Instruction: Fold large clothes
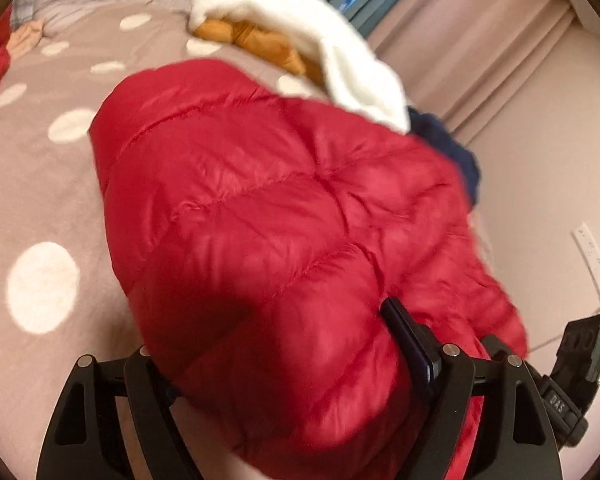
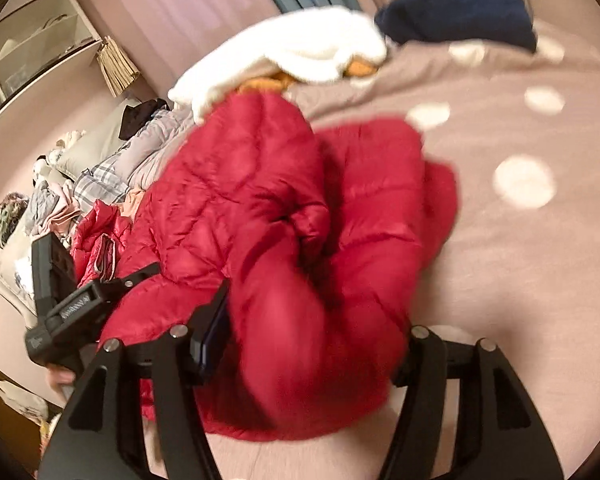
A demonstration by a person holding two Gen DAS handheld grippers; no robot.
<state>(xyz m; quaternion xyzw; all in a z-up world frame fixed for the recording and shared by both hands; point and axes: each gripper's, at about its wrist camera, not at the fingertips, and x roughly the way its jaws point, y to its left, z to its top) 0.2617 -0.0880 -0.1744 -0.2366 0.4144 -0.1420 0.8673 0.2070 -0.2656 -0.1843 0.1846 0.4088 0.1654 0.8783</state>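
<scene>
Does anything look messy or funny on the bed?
Yes. The red jacket is bunched up between the grippers, not flat. A white fleece lies crumpled over an orange garment beyond it.

A bright red quilted puffer jacket (image 1: pixel 284 216) lies bunched on a mauve bedspread (image 1: pixel 40 184) dotted with white circles, its shiny, stitched panels puffed and creased. Seen from the right wrist, the jacket (image 2: pixel 268 216) is folded over itself in loose, uneven lobes, one padded section draped across the rest, its near edge rumpled and slightly blurred.
</scene>
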